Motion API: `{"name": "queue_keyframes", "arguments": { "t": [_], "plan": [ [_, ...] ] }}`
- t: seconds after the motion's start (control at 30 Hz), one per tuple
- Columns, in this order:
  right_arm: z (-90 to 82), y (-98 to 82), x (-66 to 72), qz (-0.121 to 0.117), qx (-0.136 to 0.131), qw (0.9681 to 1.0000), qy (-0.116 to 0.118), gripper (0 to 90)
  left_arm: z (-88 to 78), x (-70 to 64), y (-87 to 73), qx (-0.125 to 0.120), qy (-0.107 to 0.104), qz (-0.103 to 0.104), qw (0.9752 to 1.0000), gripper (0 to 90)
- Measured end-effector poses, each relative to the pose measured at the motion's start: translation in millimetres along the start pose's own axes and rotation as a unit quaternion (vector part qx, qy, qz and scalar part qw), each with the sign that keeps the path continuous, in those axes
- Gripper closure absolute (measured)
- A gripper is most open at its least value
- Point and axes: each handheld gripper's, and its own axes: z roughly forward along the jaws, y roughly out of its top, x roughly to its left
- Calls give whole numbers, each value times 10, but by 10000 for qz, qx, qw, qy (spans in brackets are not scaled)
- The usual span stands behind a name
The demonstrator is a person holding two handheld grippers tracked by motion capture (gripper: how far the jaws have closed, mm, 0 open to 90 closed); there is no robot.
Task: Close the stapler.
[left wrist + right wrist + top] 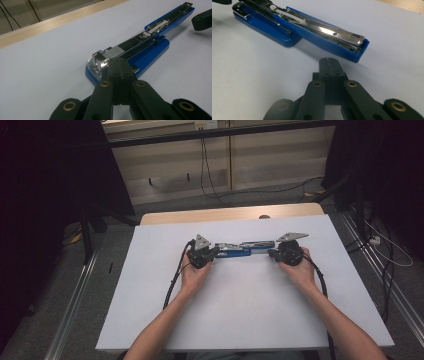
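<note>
Fingers (110,72) of the left gripper (119,65) pressed flat together, nothing between them, tips at or just over the metal front end of the blue stapler (140,48); contact likely but not certain. Fingers (338,68) of the right gripper (328,61) likewise closed on nothing, stopped just short of the far end of the opened top arm (332,37), a thin strip of bare table (387,37) between.

From the high view: stapler (243,248) lying swung open in a long line between left gripper (216,252) and right gripper (272,253), one at each end, hands (192,275) resting low behind. Probably spread flat like this to expose the staple channel, with shut tips serving as blunt pushers or steadiers rather than clamps.

Blue plastic shell, glossy, rounded at the corners. Base wide and flat, nearest the left fingers. Bright steel rail along the upper arm, polished enough to mirror the light, pierced by small holes, squared off just ahead of the right fingers. Grey ribbed block and a folded chrome tab just beyond the left tips. Matte white tabletop, pale wooden edge (50,25) beyond the stapler. Jaws matte black, blocky, brass-ringed pivots.
</note>
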Motion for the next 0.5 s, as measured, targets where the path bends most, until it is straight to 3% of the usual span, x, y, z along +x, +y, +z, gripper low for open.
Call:
{"name": "queue_keyframes", "arguments": {
  "t": [0.23, 0.5],
  "plan": [
    [1, -3, -13, -20, 23, 10000, -53, 900, 22, -19, 8, 100, 53, 131, 9998, 900],
    [9, -8, -39, -36, 0, 10000, -33, 900, 56, -27, 19, 215, 109, 83, 9997, 900]
  ]
}}
